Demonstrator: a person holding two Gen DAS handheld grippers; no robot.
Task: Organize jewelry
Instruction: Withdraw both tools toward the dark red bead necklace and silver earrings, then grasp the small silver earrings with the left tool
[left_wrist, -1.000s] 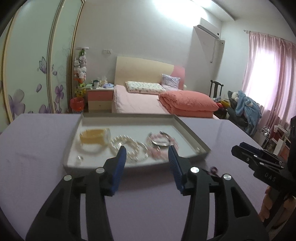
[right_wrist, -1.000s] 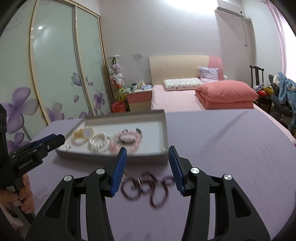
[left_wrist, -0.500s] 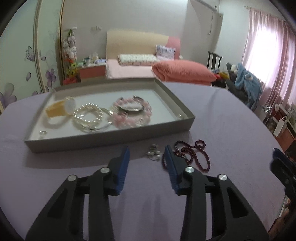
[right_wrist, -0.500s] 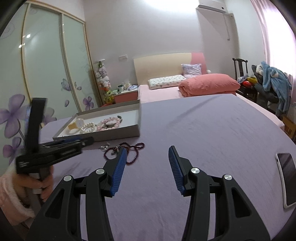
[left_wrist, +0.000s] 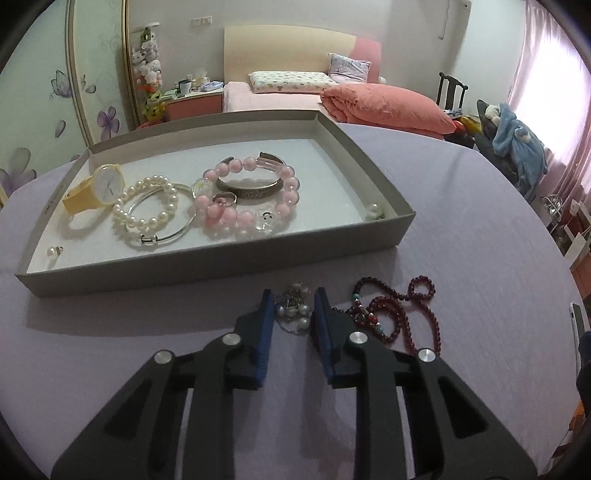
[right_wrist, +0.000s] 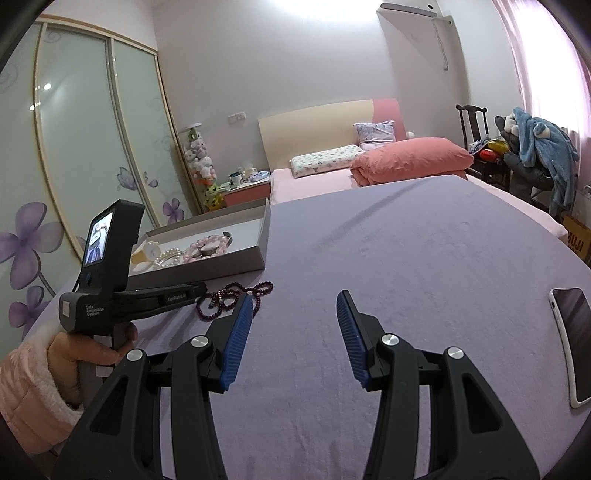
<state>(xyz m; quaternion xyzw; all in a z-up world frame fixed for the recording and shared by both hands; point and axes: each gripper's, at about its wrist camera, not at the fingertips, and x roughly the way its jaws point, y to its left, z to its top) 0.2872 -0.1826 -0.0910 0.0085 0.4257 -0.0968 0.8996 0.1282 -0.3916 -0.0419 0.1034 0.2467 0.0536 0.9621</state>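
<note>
Left wrist: left gripper (left_wrist: 293, 308), jaws just closing, straddles one small pearl chain (left_wrist: 293, 308) beside one grey tray (left_wrist: 207, 260); pad contact unclear. Right wrist: right gripper (right_wrist: 294, 308) gapes empty; dark red beads (right_wrist: 232, 297) partly hidden.

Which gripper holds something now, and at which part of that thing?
The left gripper has been closing its jaws around the small pearl cluster on the table; whether the pads already press it cannot be told. The right gripper is open and holds nothing.

I count one tray (left_wrist: 221, 260), one yellow watch (left_wrist: 96, 188), two beaded bracelets inside it, one dark red necklace (left_wrist: 399, 314), one phone (right_wrist: 574, 341).
</note>
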